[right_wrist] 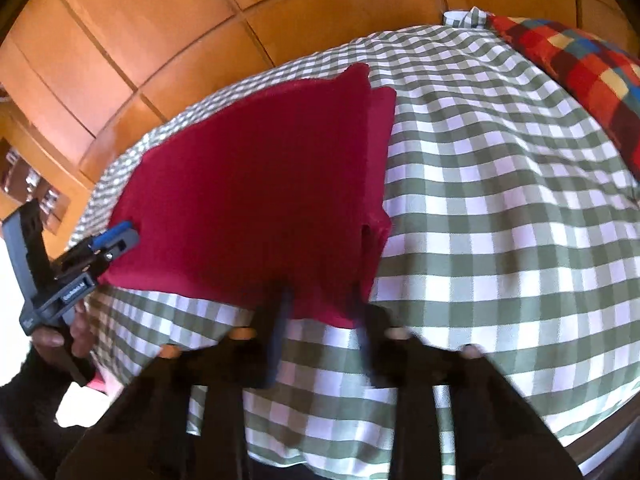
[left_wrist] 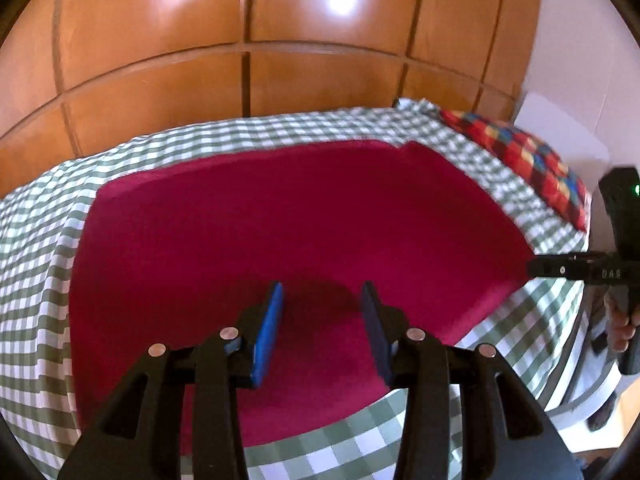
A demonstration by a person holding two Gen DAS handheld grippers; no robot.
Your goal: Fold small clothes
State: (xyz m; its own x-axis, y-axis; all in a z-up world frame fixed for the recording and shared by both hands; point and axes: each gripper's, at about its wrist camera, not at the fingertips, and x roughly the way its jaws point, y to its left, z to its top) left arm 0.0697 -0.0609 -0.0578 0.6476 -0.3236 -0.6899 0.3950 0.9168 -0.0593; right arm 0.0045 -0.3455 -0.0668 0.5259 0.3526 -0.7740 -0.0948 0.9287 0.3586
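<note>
While red garment (left_wrist: 280, 220) lies flat, left gripper (left_wrist: 322, 300) above it, right gripper (right_wrist: 324, 312) at its edge, fingers wide.

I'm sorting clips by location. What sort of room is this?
Probably a bedroom: a bed with a green checked sheet, a multicoloured checked pillow at its head, and wooden panelled wardrobe doors behind it.

Crimson cloth (left_wrist: 280, 216) on green-and-white checked sheet (right_wrist: 500, 200); red, blue, yellow patchwork cushion (left_wrist: 520, 156); orange-brown wooden panels (left_wrist: 240, 20)
</note>
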